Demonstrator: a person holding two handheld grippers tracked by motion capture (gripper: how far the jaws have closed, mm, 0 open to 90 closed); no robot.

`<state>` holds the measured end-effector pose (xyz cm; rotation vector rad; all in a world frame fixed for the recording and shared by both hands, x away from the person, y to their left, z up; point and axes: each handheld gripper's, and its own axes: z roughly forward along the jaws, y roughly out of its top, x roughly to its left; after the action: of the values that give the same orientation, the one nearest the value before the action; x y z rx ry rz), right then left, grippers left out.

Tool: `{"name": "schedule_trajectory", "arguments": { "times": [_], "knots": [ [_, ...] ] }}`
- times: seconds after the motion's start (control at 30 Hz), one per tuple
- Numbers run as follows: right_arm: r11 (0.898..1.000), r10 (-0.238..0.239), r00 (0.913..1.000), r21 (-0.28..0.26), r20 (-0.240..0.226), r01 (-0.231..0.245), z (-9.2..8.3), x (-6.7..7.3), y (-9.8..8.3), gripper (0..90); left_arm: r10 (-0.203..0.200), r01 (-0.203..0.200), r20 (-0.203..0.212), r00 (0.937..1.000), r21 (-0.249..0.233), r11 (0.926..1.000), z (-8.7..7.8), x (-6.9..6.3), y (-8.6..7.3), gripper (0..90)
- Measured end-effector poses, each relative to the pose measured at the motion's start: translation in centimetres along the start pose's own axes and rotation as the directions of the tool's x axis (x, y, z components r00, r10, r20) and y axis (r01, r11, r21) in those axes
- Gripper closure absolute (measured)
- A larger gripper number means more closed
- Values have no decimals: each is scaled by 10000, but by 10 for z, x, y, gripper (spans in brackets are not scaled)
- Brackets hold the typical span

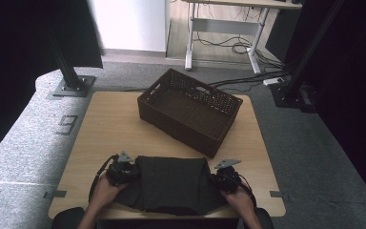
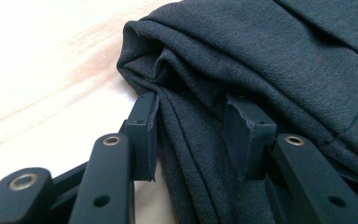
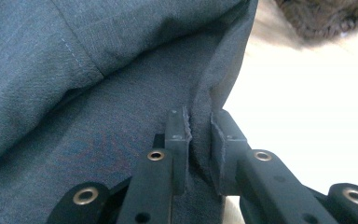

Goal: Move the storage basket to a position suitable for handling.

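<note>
High view: dark garment (image 1: pixel 171 183) flat at tabletop (image 1: pixel 109 129) near edge, front hem cut off; wicker basket (image 1: pixel 190 109) behind. Left gripper view: left claw (image 2: pixel 193 135) wide, fabric folds between. Right gripper view: right claw (image 3: pixel 198 140) narrow, pinching garment edge.

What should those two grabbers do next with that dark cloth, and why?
Probably close the left gripper first: its jaws stand apart around a bunched fold of the dark garment, while the right gripper already pinches its edge. Then both could lift it toward the basket.

One dark garment (image 1: pixel 171 183), one woven basket (image 1: pixel 189 110), two grippers
</note>
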<state>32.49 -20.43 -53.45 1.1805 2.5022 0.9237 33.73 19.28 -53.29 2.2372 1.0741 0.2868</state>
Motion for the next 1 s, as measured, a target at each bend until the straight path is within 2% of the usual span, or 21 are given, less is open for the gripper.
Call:
{"name": "schedule_trajectory", "arguments": {
  "times": [0.13, 0.4, 0.53, 0.6, 0.7, 0.9, 1.0],
  "knots": [
    [9998, -140, 9999, 111, 32, 140, -6, 1, -6, 771, 68, -68, 28, 10000, 76, 9999, -3, -10, -4, 559],
    [9996, -95, 10000, 264, 12, 95, -13, 0, -13, 749, 183, -185, 142, 9997, 132, 9997, -8, -25, -12, 542],
    [9998, -53, 10000, 210, -37, 53, -14, -2, -14, 734, 209, -213, 204, 9996, 173, 9996, -8, -23, -11, 523],
    [9997, -30, 10000, 237, -10, 31, -13, -2, -14, 711, 228, -233, 239, 9995, 229, 9995, -7, -20, -10, 478],
    [9997, -30, 9999, 237, 107, 27, -13, -4, -13, 585, 125, -133, 217, 9997, 346, 9993, -7, -14, -9, 346],
    [9996, 196, 9993, -215, 313, -190, -17, -11, -6, 366, -164, 163, 199, 9997, 31, 9999, -16, -2, -3, 279],
    [9990, 141, 9994, -424, 326, -127, -21, -13, 3, 299, -247, 250, 147, 9996, -216, 9995, -20, 4, 4, 244]
  ]
}}
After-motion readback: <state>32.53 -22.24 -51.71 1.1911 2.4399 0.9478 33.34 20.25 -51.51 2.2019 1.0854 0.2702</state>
